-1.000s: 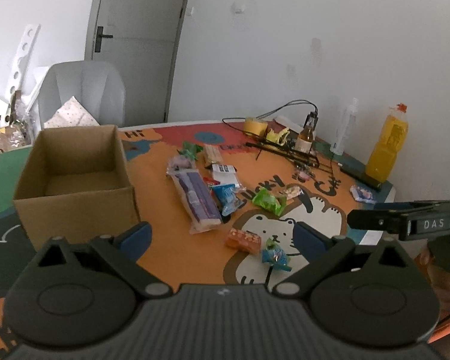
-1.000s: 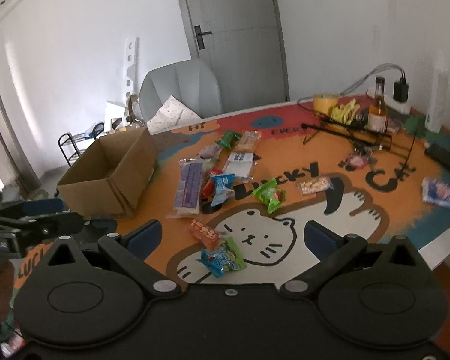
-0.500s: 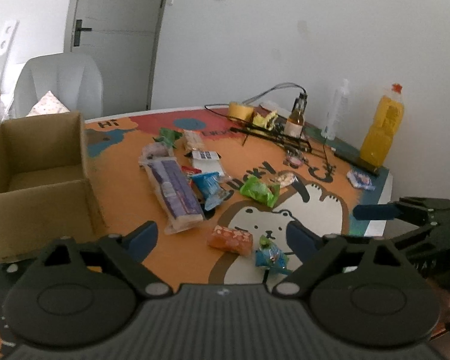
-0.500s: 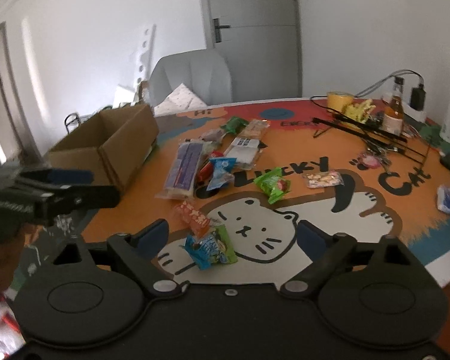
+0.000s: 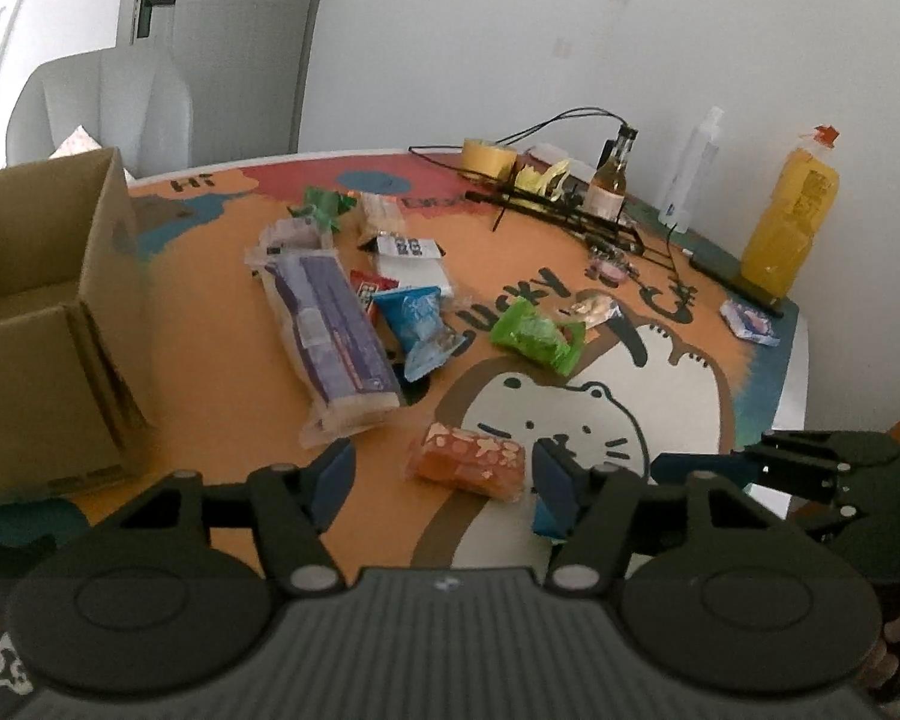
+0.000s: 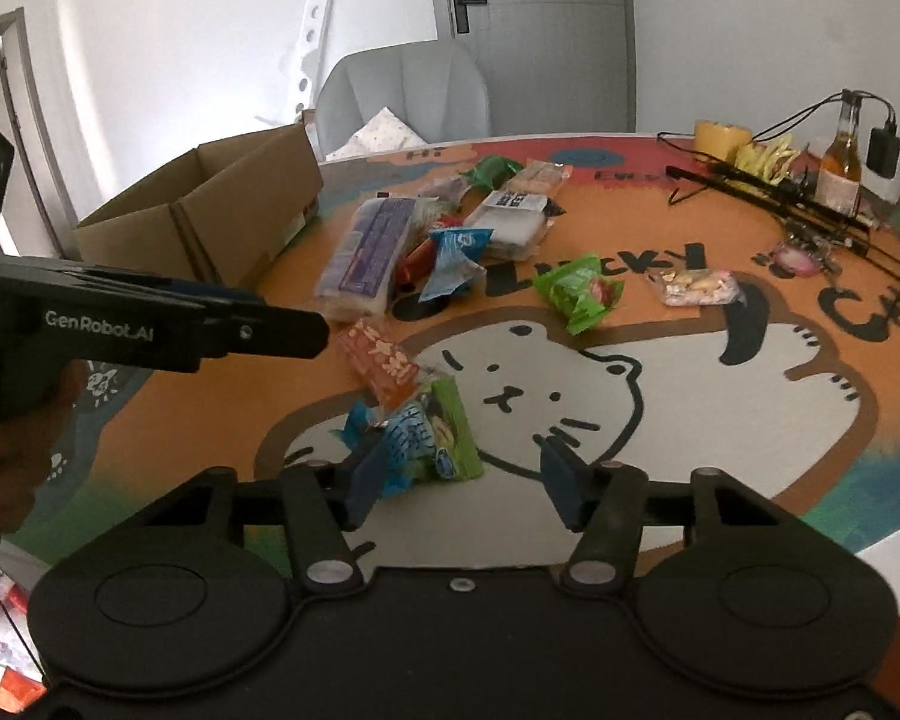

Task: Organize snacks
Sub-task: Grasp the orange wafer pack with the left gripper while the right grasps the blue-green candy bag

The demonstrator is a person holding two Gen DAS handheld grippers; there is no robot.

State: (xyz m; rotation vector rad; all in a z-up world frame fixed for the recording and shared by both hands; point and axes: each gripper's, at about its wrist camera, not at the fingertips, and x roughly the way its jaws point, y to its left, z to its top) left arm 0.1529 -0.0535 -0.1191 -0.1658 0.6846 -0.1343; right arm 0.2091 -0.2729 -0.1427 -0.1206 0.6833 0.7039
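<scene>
Grippers tilted down, jaws closing: left gripper (image 5: 441, 474) around orange packet (image 5: 467, 461), untouched

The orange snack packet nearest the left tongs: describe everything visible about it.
The orange snack packet is a small, glossy plastic pillow pack, orange with pale printed shapes. It lies flat on the cartoon cat mat, sealed as far as can be seen. In the right wrist view its near end touches a blue-green packet. No tongs touch it.

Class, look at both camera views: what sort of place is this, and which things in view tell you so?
Probably a room in a home or small office, not a lab: a closed grey door, a padded grey chair, and a table under a cartoon cat mat strewn with snacks beside a cardboard box.
</scene>
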